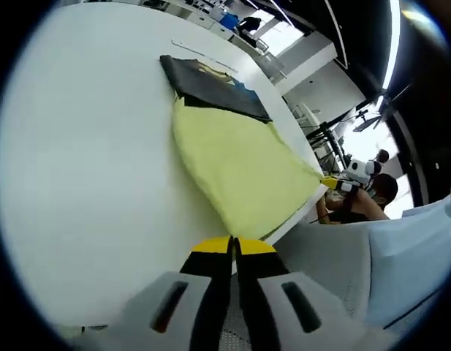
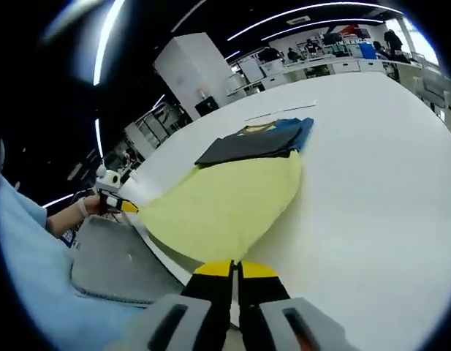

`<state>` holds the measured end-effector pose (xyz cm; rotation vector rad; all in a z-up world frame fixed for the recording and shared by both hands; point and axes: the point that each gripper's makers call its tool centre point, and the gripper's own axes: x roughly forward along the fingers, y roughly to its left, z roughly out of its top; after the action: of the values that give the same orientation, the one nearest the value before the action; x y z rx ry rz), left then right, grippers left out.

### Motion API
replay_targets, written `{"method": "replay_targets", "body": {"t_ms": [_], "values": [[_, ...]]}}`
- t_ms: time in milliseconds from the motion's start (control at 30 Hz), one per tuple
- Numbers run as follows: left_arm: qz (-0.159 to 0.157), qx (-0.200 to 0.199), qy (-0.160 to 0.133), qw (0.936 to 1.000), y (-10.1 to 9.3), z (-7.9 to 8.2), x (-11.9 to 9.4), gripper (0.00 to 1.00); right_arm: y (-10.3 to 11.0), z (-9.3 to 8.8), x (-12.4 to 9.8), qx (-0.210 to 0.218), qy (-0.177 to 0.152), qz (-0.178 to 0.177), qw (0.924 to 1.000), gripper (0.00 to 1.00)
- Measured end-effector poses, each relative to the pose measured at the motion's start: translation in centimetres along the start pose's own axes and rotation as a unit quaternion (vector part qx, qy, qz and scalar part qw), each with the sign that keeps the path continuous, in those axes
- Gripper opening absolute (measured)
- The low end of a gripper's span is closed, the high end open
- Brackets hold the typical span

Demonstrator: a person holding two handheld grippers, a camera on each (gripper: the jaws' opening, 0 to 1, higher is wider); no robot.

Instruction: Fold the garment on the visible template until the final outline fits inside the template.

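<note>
White table (image 1: 86, 168) filled most of both views, with a lab room of benches, ceiling light strips and a white cabinet visible beyond it. On the table lay the yellow garment (image 1: 236, 164), spread flat with one end reaching the near table edge; its far end touched a stack of dark folded cloth (image 1: 210, 86), grey-black on top with a blue layer and a bit of yellow showing beneath. Whether that dark piece was the template could not be told. In the left gripper view, the left gripper (image 1: 234, 248) showed its yellow-tipped black jaws pressed together at the garment's near edge, apparently pinching the fabric there, though the contact itself was hidden by the tips. In the right gripper view, the right gripper (image 2: 235, 269) likewise had its jaws closed together at the garment's (image 2: 225, 201) near hem, over the table edge; the grip on cloth could not be confirmed. The other gripper appeared in each view at the garment's opposite corner, held by a hand (image 2: 86, 205). A light blue sleeve (image 2: 24, 270) and a grey pad (image 2: 112, 267) sat beside the table (image 2: 379, 183).
</note>
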<state>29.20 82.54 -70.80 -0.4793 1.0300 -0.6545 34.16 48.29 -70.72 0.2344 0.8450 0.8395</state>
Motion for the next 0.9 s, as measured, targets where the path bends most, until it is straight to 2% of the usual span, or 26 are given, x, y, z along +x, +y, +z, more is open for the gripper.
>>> {"method": "replay_targets", "body": {"t_ms": [300,533,733,900], "values": [[-0.008,0.007,0.023,0.9997,-1.5,-1.0,-1.4,0.0,1.2,-1.1,-1.6,0.02,0.003,0.009,0.9998,0.0],[-0.012,-0.01,0.041,0.9991,-2.4,-2.7,-2.3,0.0,3.0,-3.2,-2.5,0.057,0.011,0.019,0.9981,0.0],[-0.016,-0.034,0.05,0.998,-3.7,-3.9,-2.7,0.0,4.4,-4.1,-3.3,0.085,0.02,0.03,0.9957,0.0],[-0.022,-0.05,0.053,0.9971,-4.3,-4.6,-3.0,0.0,4.4,-4.4,-3.8,0.104,0.028,0.034,0.9936,0.0]]}}
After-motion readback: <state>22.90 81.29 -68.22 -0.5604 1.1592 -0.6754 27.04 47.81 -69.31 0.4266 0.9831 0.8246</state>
